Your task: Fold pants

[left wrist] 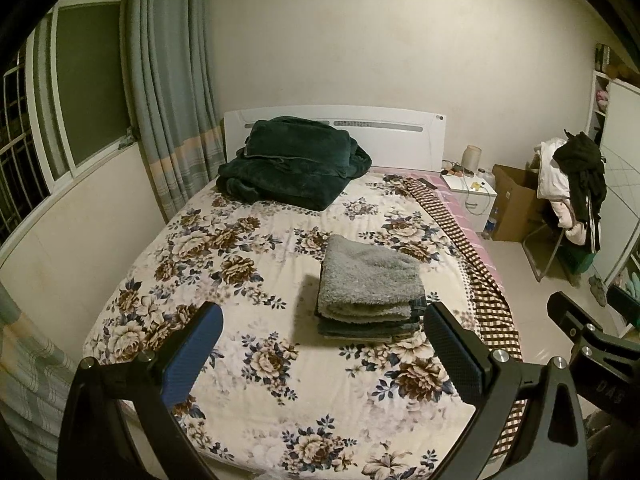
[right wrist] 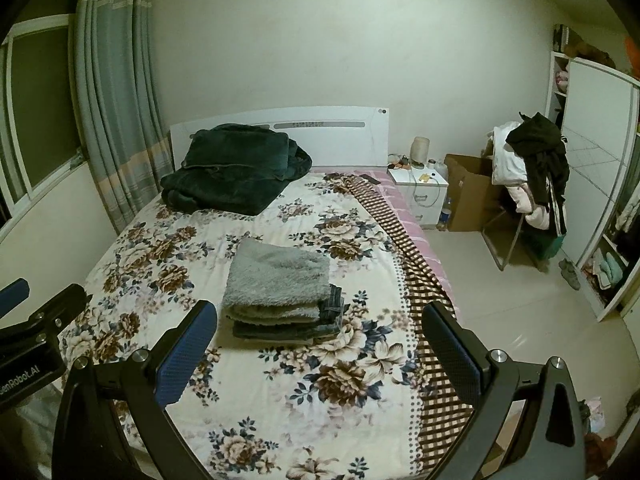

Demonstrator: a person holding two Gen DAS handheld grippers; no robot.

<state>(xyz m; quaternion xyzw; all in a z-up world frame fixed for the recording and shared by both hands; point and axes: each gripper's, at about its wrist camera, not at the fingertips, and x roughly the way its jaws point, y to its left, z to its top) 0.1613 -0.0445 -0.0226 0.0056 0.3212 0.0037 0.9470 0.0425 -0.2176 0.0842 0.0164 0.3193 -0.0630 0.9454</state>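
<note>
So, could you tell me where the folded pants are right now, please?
The folded pants lie in a stack on the floral bedspread, right of centre in the left wrist view, closer to the foot than the dark green blanket by the headboard, touching neither open gripper.

Pants (left wrist: 370,280): grey fleecy lining outward, blue denim at the folded edges. Bed cover (left wrist: 224,248): cream, printed with brown and navy flowers; a brown-and-cream checked border (left wrist: 486,296), pink stripes beyond it. Blanket (left wrist: 288,160) by the white headboard (left wrist: 392,136): dark green. Curtain (left wrist: 168,80): grey-blue with pale bands. My fingers (right wrist: 186,356): one pad blue, the other black.
</note>
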